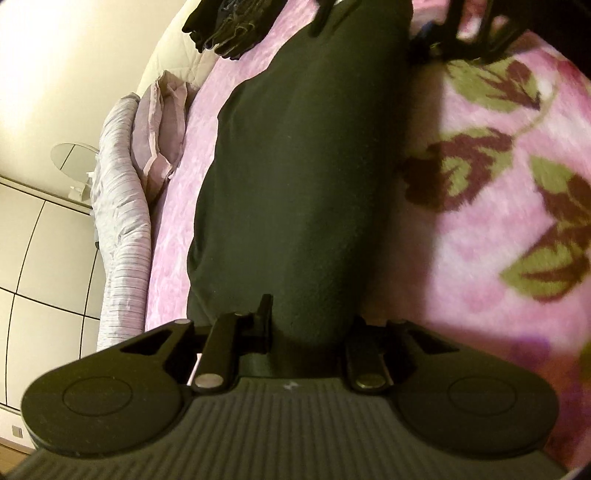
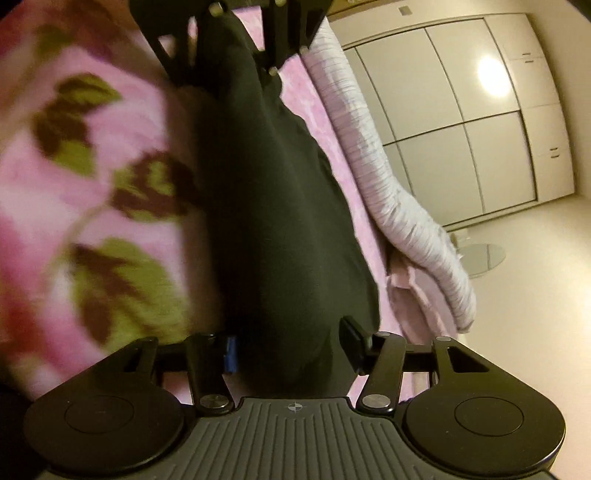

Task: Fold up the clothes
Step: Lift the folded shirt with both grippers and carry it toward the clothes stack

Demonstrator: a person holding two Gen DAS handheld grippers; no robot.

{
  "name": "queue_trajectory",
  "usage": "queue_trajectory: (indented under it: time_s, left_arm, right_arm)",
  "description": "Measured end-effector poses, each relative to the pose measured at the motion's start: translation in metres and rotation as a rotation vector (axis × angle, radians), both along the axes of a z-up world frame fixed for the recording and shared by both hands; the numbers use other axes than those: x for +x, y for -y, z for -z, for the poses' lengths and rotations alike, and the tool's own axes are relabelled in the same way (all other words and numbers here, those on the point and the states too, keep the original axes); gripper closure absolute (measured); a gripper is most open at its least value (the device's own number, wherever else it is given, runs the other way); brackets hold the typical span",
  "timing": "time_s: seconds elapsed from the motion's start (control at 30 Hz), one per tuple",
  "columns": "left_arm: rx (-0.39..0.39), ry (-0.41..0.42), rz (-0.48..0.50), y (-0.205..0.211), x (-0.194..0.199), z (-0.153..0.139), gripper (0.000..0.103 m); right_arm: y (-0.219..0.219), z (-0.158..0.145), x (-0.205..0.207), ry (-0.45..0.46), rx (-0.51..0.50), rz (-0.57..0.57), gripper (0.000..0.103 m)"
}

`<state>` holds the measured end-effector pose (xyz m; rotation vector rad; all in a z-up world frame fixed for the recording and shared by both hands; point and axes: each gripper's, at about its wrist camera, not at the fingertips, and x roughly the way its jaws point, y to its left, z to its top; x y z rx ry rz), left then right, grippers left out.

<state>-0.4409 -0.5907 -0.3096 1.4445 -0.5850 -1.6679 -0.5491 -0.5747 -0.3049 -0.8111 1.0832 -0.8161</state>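
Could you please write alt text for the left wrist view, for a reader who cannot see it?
The left gripper grips one end of a dark garment stretched over a pink floral blanket; the right gripper holds the far end.

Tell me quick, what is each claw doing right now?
Left gripper: shut on one end of the dark garment.
Right gripper: shut on the other end of the same garment, stretched between the two.

Left black two-finger gripper (image 1: 308, 325) & right black two-finger gripper (image 2: 291, 339) face each other, each w/ jaws partly apart, clamped on opposite ends of same dark cloth.
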Motion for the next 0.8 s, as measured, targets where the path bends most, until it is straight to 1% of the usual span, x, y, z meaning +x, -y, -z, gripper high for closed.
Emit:
queue_trajectory:
  time_s: [0.13,0.2,0.23,0.3,0.33,0.43,0.67,0.8]
  left_arm:
    - [0.005,0.022,-0.013,0.002,-0.002,0.001,0.084]
    - [0.008,0.045,-0.027,0.001,-0.004,0.003,0.085]
    - [0.014,0.063,-0.034,0.000,-0.005,0.004,0.086]
    - [0.023,0.072,-0.036,-0.006,-0.005,0.000,0.087]
    - [0.027,0.073,-0.036,-0.009,-0.006,-0.003,0.089]
    - [0.013,0.066,-0.016,-0.028,-0.007,-0.016,0.090]
    - [-0.002,0.056,0.007,-0.068,-0.015,-0.049,0.091]
    - [-0.012,0.048,0.011,-0.084,-0.021,-0.062,0.091]
  right_arm:
    - [0.028,0.001,0.003,-0.021,-0.012,0.042,0.051]
    - [0.029,-0.001,0.003,-0.033,0.026,0.036,0.074]
    - [0.026,-0.003,0.002,-0.037,0.031,0.029,0.076]
    - [0.020,-0.005,0.000,-0.045,0.041,0.015,0.081]
    - [0.017,-0.007,-0.001,-0.046,0.046,0.009,0.082]
    - [0.011,-0.026,-0.010,-0.022,0.050,0.008,0.083]
    - [-0.022,-0.061,-0.025,-0.005,0.043,-0.021,0.083]
    - [-0.034,-0.075,-0.028,0.015,0.036,-0.010,0.083]
